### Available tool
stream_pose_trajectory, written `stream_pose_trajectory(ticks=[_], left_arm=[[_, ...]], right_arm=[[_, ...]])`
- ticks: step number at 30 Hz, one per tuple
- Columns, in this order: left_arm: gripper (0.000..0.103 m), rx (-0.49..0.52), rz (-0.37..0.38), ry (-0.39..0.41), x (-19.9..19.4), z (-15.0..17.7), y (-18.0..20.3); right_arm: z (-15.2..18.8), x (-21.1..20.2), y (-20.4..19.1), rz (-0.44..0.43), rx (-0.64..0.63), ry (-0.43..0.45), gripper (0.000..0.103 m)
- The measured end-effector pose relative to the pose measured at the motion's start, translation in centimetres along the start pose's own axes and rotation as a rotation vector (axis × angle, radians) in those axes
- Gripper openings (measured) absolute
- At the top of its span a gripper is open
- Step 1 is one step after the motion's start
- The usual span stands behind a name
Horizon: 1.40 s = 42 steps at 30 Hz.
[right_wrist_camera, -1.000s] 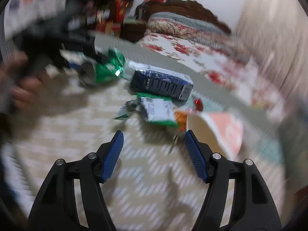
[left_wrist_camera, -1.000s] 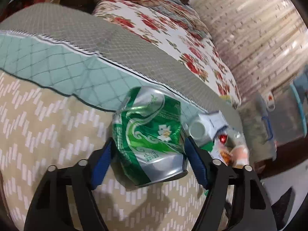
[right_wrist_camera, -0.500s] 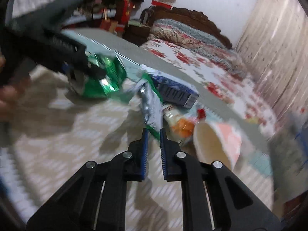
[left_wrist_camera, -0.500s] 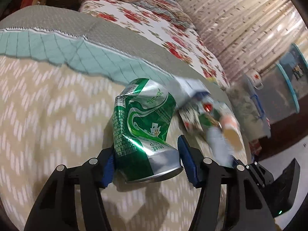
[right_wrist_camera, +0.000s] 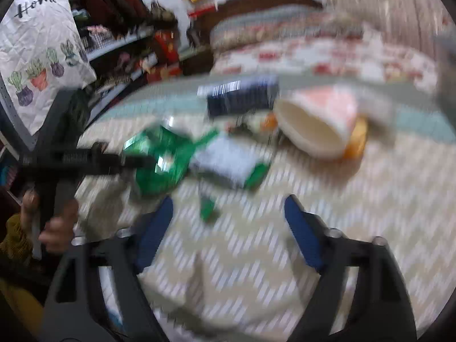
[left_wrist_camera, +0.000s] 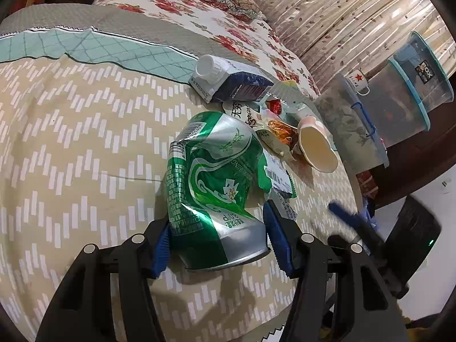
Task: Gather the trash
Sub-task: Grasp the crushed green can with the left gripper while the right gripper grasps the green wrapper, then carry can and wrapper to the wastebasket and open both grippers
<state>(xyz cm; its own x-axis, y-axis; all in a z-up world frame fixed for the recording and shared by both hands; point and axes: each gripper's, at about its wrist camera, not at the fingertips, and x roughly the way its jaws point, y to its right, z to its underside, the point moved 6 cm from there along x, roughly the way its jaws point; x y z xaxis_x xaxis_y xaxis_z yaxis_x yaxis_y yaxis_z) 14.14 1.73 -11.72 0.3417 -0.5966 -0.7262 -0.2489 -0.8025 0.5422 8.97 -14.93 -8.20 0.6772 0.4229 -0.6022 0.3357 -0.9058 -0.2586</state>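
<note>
1. On the bed (left_wrist_camera: 71, 142), over the beige zigzag-print cover, the left gripper (left_wrist_camera: 219, 242) has its blue fingers (left_wrist_camera: 275, 238) clamped on the bottom end of a crushed green can (left_wrist_camera: 211, 182). One pad sits on each side, and the can sticks out forward from them, over the cover.
2. Grabbing it low near the silver base makes sense — the middle is dented in and would probably just fold more, while the rim end looks stiffer.
3. The rest of the trash sits in a loose pile just past the can: a dark blue carton (left_wrist_camera: 230, 82) with a white cap lying on its side, a tipped-over pink paper cup (left_wrist_camera: 316, 148) with its mouth facing the camera, a green-and-white wrapper (left_wrist_camera: 278, 178) touching the can's far side, and some orange foil (left_wrist_camera: 282, 132) between the cup and the carton.
4. The right gripper (right_wrist_camera: 228, 225) is empty, with its fingers (right_wrist_camera: 302, 228) spread wide, hanging low over the cover and pointed at the pile. That view is badly motion-blurred, so what it's aiming for is hard to call — the wrapper (right_wrist_camera: 230, 165) is nearest and dead ahead.
5. Judging by that, the can is secured and the right side is lining up for the next piece. No bin or bag shows up anywhere, so where the can goes can't be told.
</note>
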Motion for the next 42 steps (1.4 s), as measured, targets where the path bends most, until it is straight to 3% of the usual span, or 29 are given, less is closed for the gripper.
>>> stream_pose_trajectory(ticks=[7, 9, 10, 12, 13, 14, 20, 25, 30, 37, 42], left_arm=[[0.056, 0.003, -0.011, -0.003, -0.3, 0.1, -0.1], [0.056, 0.005, -0.015, -0.002, -0.3, 0.1, 0.0], [0.056, 0.005, -0.017, -0.002, -0.3, 0.2, 0.0], [0.056, 0.010, -0.021, -0.003, -0.3, 0.2, 0.1], [0.055, 0.014, -0.022, -0.004, -0.3, 0.2, 0.2], [0.055, 0.020, -0.012, -0.012, -0.2, 0.3, 0.4], [0.055, 0.085, 0.082, -0.052, 0.1, 1.0, 3.7], [0.055, 0.177, 0.186, -0.095, 0.9, 1.5, 8.2], [0.055, 0.284, 0.219, -0.169, 4.0, 2.2, 13.6], [0.055, 0.461, 0.219, -0.317, 11.6, 3.9, 22.1], [0.055, 0.580, 0.227, -0.356, 16.0, 4.0, 28.5]], right_arm=[[-2.6, 6.4, -2.5, 0.051, -0.264, -0.103, 0.081], [-2.6, 8.1, -1.7, 0.077, -0.267, -0.142, 0.081], [-2.4, 8.7, -1.3, 0.070, -0.244, -0.177, 0.074], [-2.6, 8.1, -0.8, 0.044, -0.206, -0.160, 0.036], [-2.5, 7.7, -0.6, 0.011, -0.171, -0.169, 0.022], [-2.4, 7.1, -0.3, -0.021, -0.128, -0.166, 0.016], [-0.3, 1.9, 0.4, -0.116, -0.008, -0.089, 0.013], [1.8, -2.7, 4.2, -0.112, 0.169, -0.001, 0.013], [3.8, -5.7, 9.2, -0.035, 0.318, 0.063, 0.013], [7.5, -9.3, 17.5, 0.069, 0.560, 0.133, 0.013], [9.2, -13.1, 23.4, 0.137, 0.696, 0.214, 0.013]])
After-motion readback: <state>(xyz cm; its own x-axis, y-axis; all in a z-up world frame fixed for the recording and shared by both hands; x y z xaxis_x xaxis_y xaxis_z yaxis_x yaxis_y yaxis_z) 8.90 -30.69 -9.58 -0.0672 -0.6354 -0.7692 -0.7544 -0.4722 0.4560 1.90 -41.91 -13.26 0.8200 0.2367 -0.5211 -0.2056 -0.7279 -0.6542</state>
